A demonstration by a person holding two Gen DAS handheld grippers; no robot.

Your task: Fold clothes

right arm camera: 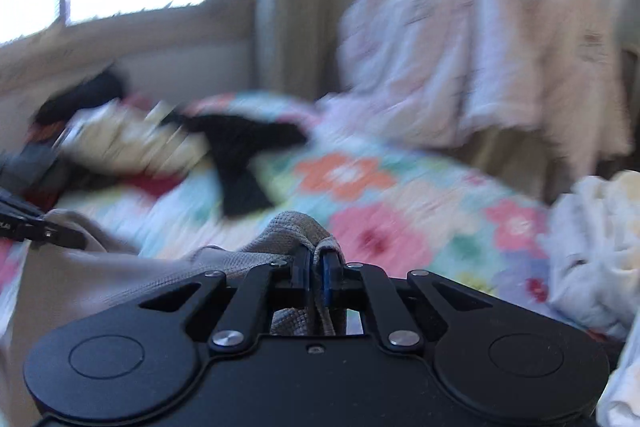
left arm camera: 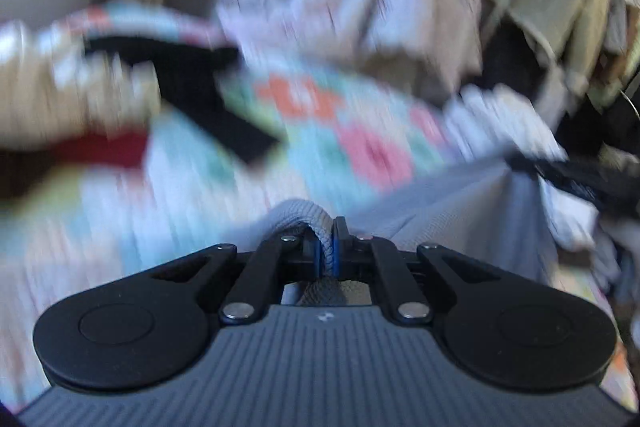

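Left tongs [left arm camera: 327, 239] clamped on a ribbed edge of the grey garment [left arm camera: 432, 203]. Right tongs [right arm camera: 316, 259] clamped on another edge of it. Garment hangs stretched between both, raised above the bed's floral quilt [right arm camera: 360, 195]. Black cloth [right arm camera: 240, 155] lies mid-bed; pale clothes [right arm camera: 460, 59] piled at the far edge. Frames blurred

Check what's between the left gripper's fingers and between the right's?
A bunched edge of the grey garment sits pinched in the left gripper, seen in the left wrist view; the right gripper pinches that garment too, in its own view.
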